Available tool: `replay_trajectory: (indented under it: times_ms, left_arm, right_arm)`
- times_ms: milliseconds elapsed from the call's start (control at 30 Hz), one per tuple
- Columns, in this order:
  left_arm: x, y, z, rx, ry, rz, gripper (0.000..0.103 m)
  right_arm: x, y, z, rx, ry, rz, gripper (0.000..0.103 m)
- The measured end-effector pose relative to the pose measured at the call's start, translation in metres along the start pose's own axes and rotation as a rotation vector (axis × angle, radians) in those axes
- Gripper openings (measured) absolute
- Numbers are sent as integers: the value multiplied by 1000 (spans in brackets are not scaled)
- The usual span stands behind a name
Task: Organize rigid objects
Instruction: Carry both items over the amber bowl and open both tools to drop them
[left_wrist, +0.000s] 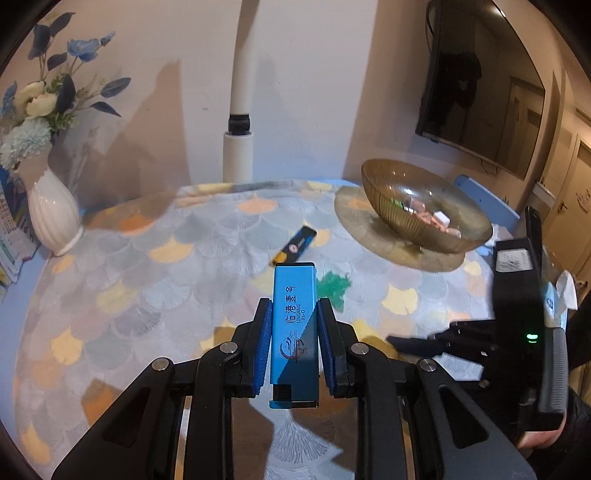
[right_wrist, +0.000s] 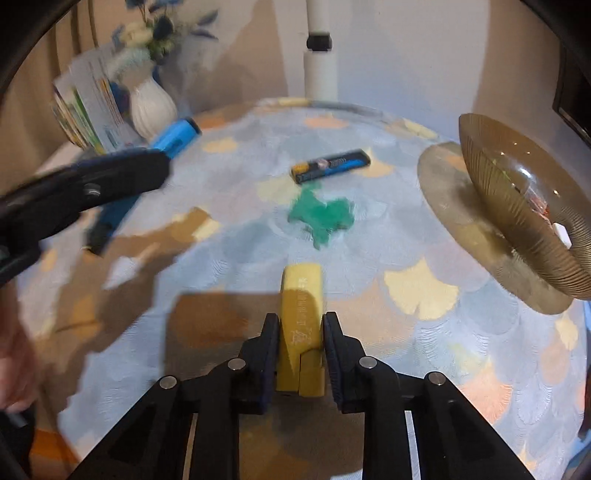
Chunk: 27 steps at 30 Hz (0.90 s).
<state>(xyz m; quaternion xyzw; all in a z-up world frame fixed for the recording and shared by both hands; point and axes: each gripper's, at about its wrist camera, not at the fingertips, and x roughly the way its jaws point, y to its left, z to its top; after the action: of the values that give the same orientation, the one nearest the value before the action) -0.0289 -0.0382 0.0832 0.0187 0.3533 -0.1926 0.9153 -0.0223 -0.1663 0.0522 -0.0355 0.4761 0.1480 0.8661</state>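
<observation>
In the left wrist view, the left gripper (left_wrist: 294, 325) is pinching a blue lighter (left_wrist: 294, 332) between its fingers (left_wrist: 263, 343), the lighter's far end sticking out toward 12 o'clock above the table (left_wrist: 129, 295). A black-and-yellow lighter (left_wrist: 295, 245) is lying just beyond, with the glass bowl (left_wrist: 424, 206) at 2 o'clock. In the right wrist view, the right gripper (right_wrist: 301, 339) is pinching a yellow lighter (right_wrist: 302, 325) the same way, pointing at 12 o'clock, while a green toy (right_wrist: 321, 216) is lying ahead.
</observation>
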Motion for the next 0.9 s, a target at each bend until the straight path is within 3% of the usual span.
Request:
replay_trajectory:
  times_ms: [133,233,267,333,433,500,567,633,700,733,767,833,900]
  left_arm:
    - [-1,-7,20,20,-23,-9,21]
    - [10,-40,52,76,-52,-63,21]
    - [15,-52,61,90,-60,-85,21]
    - [34,-90,86,130,-67,-166,21]
    - [73,-128,104,116,-1,-262,22]
    - [101,-140,109,67,58,-318,40]
    - [115,-144,114,61,43,-295,75]
    - [111,-135,116,47,31,-255,78]
    - [92,-121,112,49,-21,-226,80]
    - [76,-109,105,65,-51,-212,81]
    - [67,-99,100,69,-54,-194,82]
    - [48,-72,87,48,-44,-149,82]
    - [34,-49,75,18,-34,-119,82]
  right_arm:
    - [-73,-59,13,132,-182,-20,20]
    - [-110,-112,21,212,-265,-200,20]
    - [-112,-134,24,260,-261,-248,20]
    - [-104,-173,27,361,-228,-262,20]
    - [-78,-216,36,449,-163,-268,20]
    - [-67,-234,43,437,-141,-233,21]
    - [-71,-244,41,480,-134,-218,23]
    - [-84,-241,29,499,-172,-168,27]
    - [-96,-225,17,475,-222,-112,48]
    - [-101,-212,10,459,-247,-90,64]
    - [-106,-194,1,437,-280,-45,70]
    - [-110,-158,-9,388,-324,72,70]
    - [-109,-110,-16,302,-348,140,79]
